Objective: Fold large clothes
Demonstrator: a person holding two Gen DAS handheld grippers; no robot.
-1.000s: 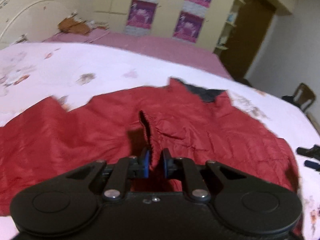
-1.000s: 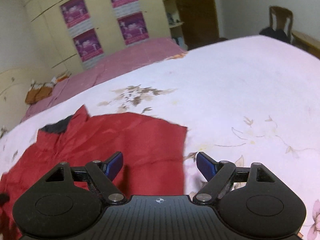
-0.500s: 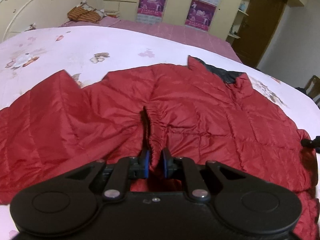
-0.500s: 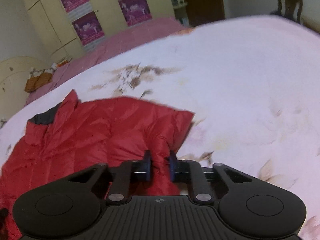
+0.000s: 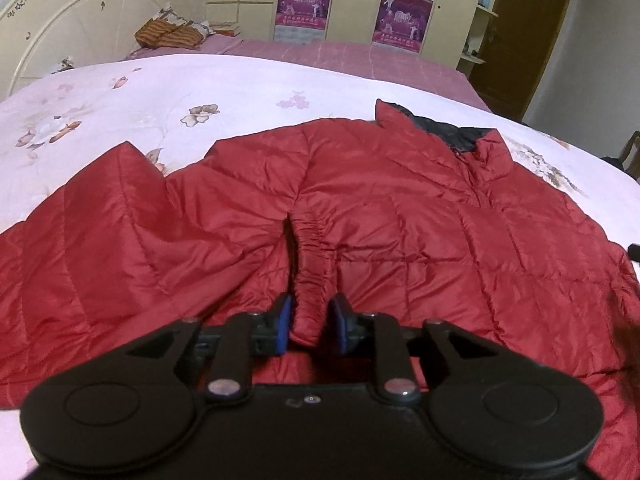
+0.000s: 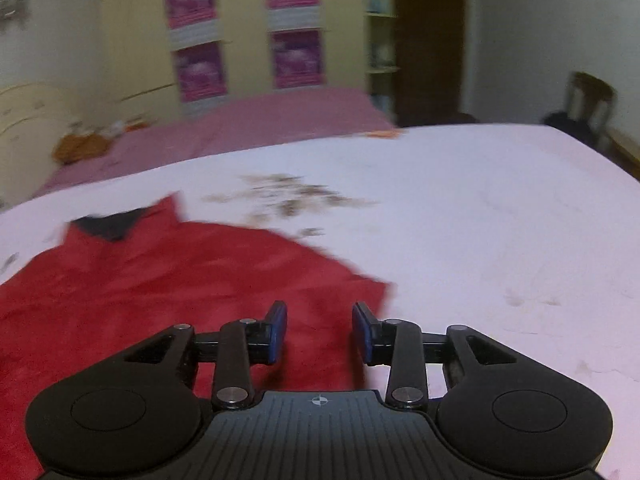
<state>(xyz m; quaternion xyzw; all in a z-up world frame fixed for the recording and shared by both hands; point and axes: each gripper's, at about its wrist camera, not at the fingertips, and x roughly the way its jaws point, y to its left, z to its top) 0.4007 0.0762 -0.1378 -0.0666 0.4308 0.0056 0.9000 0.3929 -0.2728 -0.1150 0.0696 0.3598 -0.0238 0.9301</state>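
A red quilted jacket point(image 5: 400, 216) with a dark collar lining lies spread on the white floral bedspread point(image 5: 200, 84). My left gripper point(image 5: 310, 326) is shut on a gathered cuff or hem fold of the jacket point(image 5: 312, 280), which stands up between the blue pads. In the right wrist view, which is blurred, the jacket point(image 6: 160, 280) lies at the left. My right gripper point(image 6: 319, 330) is open and empty, just above the jacket's right edge.
A pink bed point(image 5: 360, 56) with a striped bundle point(image 5: 168, 32) lies beyond, against cream wardrobes with purple posters point(image 5: 400, 16). A brown door point(image 5: 516, 32) is at the back right. A wooden chair point(image 6: 588, 100) stands at the right.
My right gripper closed on the jacket's edge half a second ago, then opened and let it go. My left gripper stayed shut on the fold and came closer over the jacket.
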